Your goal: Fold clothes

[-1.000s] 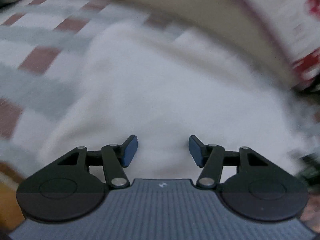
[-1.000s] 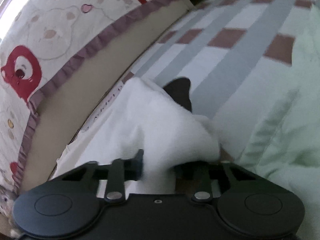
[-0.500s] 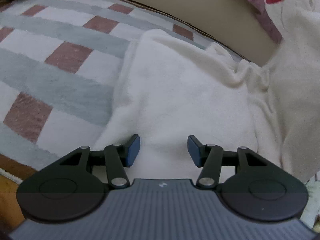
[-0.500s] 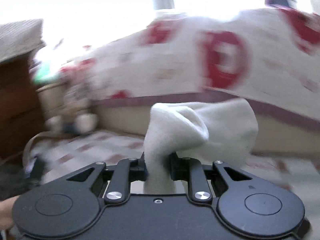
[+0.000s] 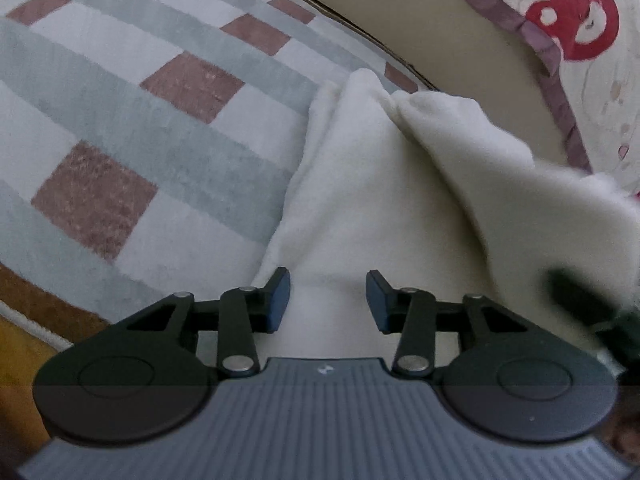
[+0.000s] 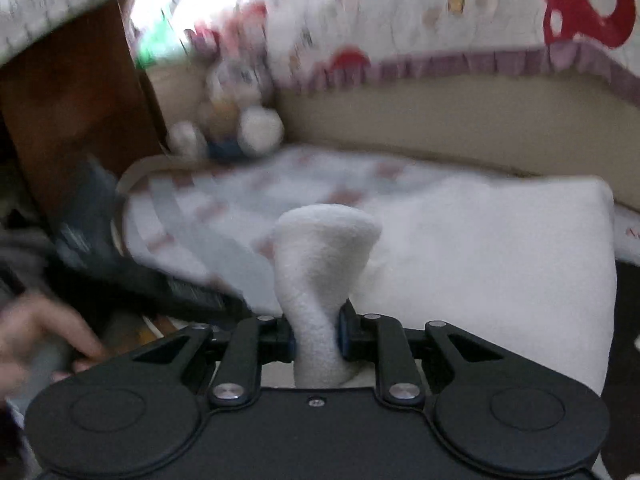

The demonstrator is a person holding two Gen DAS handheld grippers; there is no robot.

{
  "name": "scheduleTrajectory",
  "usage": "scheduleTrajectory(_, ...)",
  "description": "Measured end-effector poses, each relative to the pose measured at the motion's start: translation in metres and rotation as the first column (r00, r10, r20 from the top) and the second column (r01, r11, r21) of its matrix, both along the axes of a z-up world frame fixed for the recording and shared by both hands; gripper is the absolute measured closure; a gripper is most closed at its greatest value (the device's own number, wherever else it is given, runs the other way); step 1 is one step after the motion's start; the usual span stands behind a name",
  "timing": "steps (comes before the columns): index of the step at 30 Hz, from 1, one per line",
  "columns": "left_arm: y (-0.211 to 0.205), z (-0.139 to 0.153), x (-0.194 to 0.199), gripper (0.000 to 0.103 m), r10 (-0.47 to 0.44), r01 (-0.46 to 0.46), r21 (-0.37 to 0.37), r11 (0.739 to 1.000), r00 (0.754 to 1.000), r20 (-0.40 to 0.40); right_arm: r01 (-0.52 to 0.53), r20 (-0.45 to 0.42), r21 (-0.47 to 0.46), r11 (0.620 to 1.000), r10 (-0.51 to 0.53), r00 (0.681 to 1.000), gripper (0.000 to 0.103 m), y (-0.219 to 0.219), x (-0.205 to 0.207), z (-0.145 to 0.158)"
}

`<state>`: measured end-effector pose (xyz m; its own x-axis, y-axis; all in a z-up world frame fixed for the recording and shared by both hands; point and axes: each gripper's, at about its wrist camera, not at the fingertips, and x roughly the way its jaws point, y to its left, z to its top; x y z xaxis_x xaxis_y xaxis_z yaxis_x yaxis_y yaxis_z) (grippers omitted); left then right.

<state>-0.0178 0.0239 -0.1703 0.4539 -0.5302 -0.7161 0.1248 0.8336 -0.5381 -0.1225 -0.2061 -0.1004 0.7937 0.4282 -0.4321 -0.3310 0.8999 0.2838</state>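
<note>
A white fleece garment [image 5: 384, 208] lies on a checked rug [image 5: 132, 120] beside a bed. My left gripper [image 5: 328, 300] hovers low over the garment's near edge; its jaws are closing, cloth lies under the gap, and the pads do not press on it. My right gripper [image 6: 316, 336] is shut on a bunched corner of the white garment [image 6: 320, 264], which sticks up between the pads. The rest of the cloth hangs and spreads to the right [image 6: 500, 256]. The right gripper's dark tip shows blurred at the right edge of the left wrist view.
A bed side [image 5: 460, 36] with a bear-print quilt [image 5: 580, 28] borders the rug. A stuffed toy [image 6: 232, 120] sits by a brown wooden cabinet [image 6: 68, 112]. A person's hand [image 6: 36, 336] and the dark left gripper body [image 6: 132, 276] are at the left.
The right gripper lifted the pinched corner and swung left over the rug, rolling level. The left gripper slid toward the garment's left edge and its jaws narrowed.
</note>
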Motion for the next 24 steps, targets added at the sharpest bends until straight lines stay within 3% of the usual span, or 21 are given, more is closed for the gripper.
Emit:
scheduleTrajectory(1, 0.002, 0.0, 0.0, 0.067, 0.022, -0.022, -0.009, 1.0, 1.0, -0.01, -0.029, 0.021, 0.037, 0.999, 0.028, 0.999, 0.08, -0.003, -0.003, 0.007)
scheduleTrajectory(3, 0.001, 0.004, -0.003, 0.069, 0.038, -0.038, 0.018, 0.999, 0.999, 0.01, -0.123, 0.025, 0.1, 0.987, 0.121, 0.992, 0.08, -0.004, -0.003, 0.01)
scheduleTrajectory(5, -0.005, 0.008, -0.008, 0.069, 0.025, -0.028, 0.065, 0.997, 0.999, 0.045, -0.175, -0.032, 0.042, 0.984, 0.176, 0.984, 0.08, 0.007, 0.006, -0.006)
scheduleTrajectory(7, -0.01, 0.008, -0.009, 0.069, 0.021, -0.027, 0.098, 0.995, 0.998, 0.055, -0.152, -0.11, -0.025, 0.988, 0.149, 0.983, 0.08, 0.019, 0.012, -0.032)
scheduleTrajectory(10, -0.006, 0.009, -0.011, 0.069, 0.052, -0.056, 0.083, 0.995, 0.998, 0.044, -0.111, -0.133, -0.028, 0.993, 0.107, 0.985, 0.08, 0.028, 0.011, -0.047)
scheduleTrajectory(13, 0.002, 0.014, -0.012, 0.069, 0.083, -0.084, 0.031, 0.996, 0.996, 0.023, -0.075, -0.134, -0.067, 0.995, 0.065, 0.989, 0.08, 0.035, 0.006, -0.041)
scheduleTrajectory(16, 0.025, 0.022, -0.013, 0.069, 0.171, -0.178, -0.181, 0.967, 0.984, -0.054, -0.067, -0.11, -0.071, 0.995, 0.059, 0.992, 0.08, 0.036, 0.002, -0.028)
scheduleTrajectory(20, 0.034, 0.036, -0.009, 0.069, 0.171, -0.186, -0.283, 0.941, 0.982, -0.078, -0.095, -0.056, -0.058, 0.994, 0.092, 0.994, 0.079, 0.029, -0.002, -0.01)
scheduleTrajectory(22, 0.03, 0.042, -0.012, 0.062, 0.16, -0.163, -0.266, 0.95, 0.987, -0.032, -0.108, -0.102, -0.035, 0.993, 0.104, 0.989, 0.08, 0.029, 0.008, -0.016)
scheduleTrajectory(24, 0.031, 0.045, -0.014, 0.061, 0.161, -0.157, -0.316, 0.936, 0.987, -0.013, -0.125, -0.161, -0.02, 0.992, 0.12, 0.98, 0.08, 0.029, 0.017, -0.024)
